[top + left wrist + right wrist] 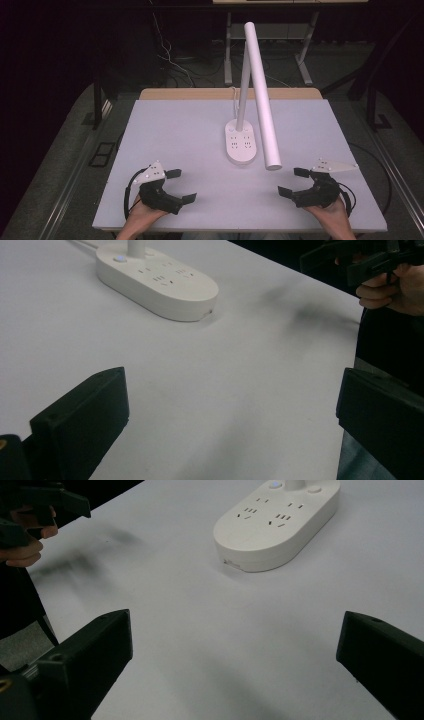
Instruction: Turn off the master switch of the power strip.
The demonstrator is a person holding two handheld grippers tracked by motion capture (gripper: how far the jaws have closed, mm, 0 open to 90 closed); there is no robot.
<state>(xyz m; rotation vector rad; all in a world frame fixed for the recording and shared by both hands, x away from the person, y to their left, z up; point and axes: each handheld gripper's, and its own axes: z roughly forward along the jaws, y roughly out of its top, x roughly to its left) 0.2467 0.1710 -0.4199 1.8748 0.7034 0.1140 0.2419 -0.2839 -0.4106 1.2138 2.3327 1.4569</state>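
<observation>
A white desk lamp stands mid-table on an oval base [241, 143] that carries sockets and buttons; its long tube head [263, 95] slants down toward the front. The same base [157, 281] lies ahead in the left gripper view, and the base [277, 521] is at the upper right in the right gripper view. My left gripper [181, 186] rests open near the front left of the table, nothing between its jaws. On the front right my right gripper [292, 181] is open too and holds nothing. Both point inward toward the lamp base.
The white tabletop [175, 130] has bare room on both sides of the lamp. A white cord [233, 97] runs from the base toward the far edge. Behind the table are desk legs and cables on the floor [175, 65].
</observation>
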